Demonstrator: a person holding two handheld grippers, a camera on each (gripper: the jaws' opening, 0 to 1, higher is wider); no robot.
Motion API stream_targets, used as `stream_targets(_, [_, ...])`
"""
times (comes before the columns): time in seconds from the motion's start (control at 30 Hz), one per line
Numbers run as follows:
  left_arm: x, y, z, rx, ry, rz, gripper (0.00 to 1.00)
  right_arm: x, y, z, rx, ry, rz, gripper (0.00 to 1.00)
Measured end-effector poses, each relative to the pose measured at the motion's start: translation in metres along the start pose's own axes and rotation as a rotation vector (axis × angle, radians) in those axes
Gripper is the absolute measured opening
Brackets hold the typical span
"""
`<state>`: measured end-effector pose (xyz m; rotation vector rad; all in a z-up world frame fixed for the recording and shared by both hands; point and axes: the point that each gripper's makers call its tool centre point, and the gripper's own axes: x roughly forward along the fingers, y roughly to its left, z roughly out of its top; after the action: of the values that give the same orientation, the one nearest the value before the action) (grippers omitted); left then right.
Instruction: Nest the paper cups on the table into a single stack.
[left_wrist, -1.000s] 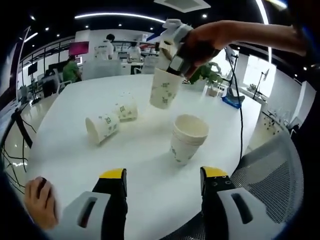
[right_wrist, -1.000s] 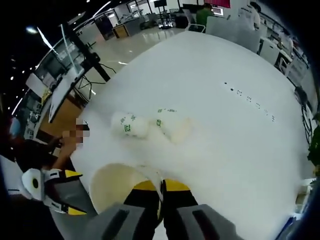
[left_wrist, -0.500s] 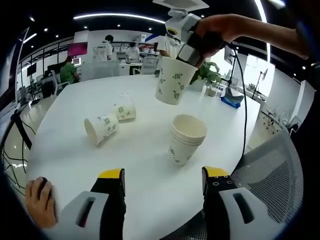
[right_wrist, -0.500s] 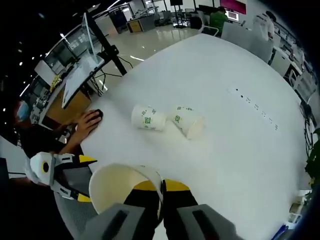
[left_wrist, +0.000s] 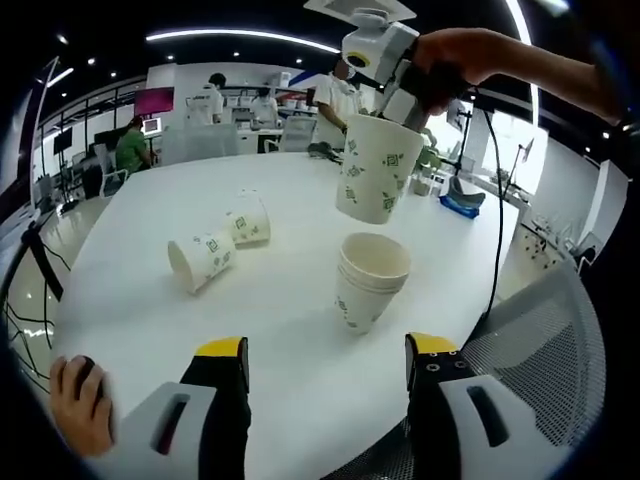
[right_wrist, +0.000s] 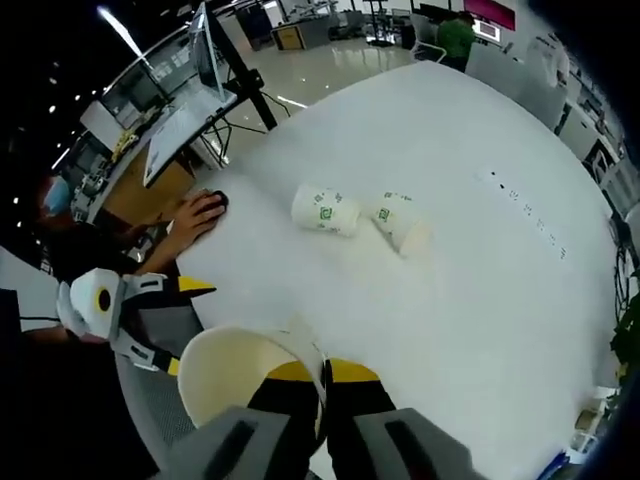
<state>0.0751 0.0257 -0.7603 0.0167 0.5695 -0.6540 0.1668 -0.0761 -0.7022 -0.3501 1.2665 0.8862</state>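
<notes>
Clamped on a cup (left_wrist: 376, 168) rim, right gripper (right_wrist: 320, 385) above the stack (left_wrist: 367, 282); left gripper (left_wrist: 325, 362) released, low over the table (left_wrist: 290, 230).

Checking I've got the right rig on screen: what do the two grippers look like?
The left gripper has black fingers with yellow tips on a light grey body with slots. The right gripper looks the same: yellow-tipped black fingers, grey body, with a white housing at its rear.
</notes>
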Motion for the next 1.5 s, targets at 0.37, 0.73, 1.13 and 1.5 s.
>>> stream_targets(0.37, [-0.002, -0.002, 0.000, 0.004, 0.005, -0.001, 0.62, 0.006, 0.019, -0.011, -0.029, 0.022, 0.010, 0.00])
stream_targets(0.73, [-0.004, -0.004, 0.000, 0.008, 0.013, -0.005, 0.62, 0.023, 0.016, -0.029, -0.009, 0.046, 0.013, 0.00])
stream_targets(1.13, [-0.001, -0.002, -0.002, 0.005, 0.014, -0.004, 0.61, 0.030, 0.014, -0.032, -0.012, 0.053, -0.012, 0.00])
stream_targets(1.5, [0.000, -0.001, -0.002, 0.001, 0.013, -0.002, 0.61, 0.039, 0.012, -0.033, -0.010, 0.063, -0.019, 0.00])
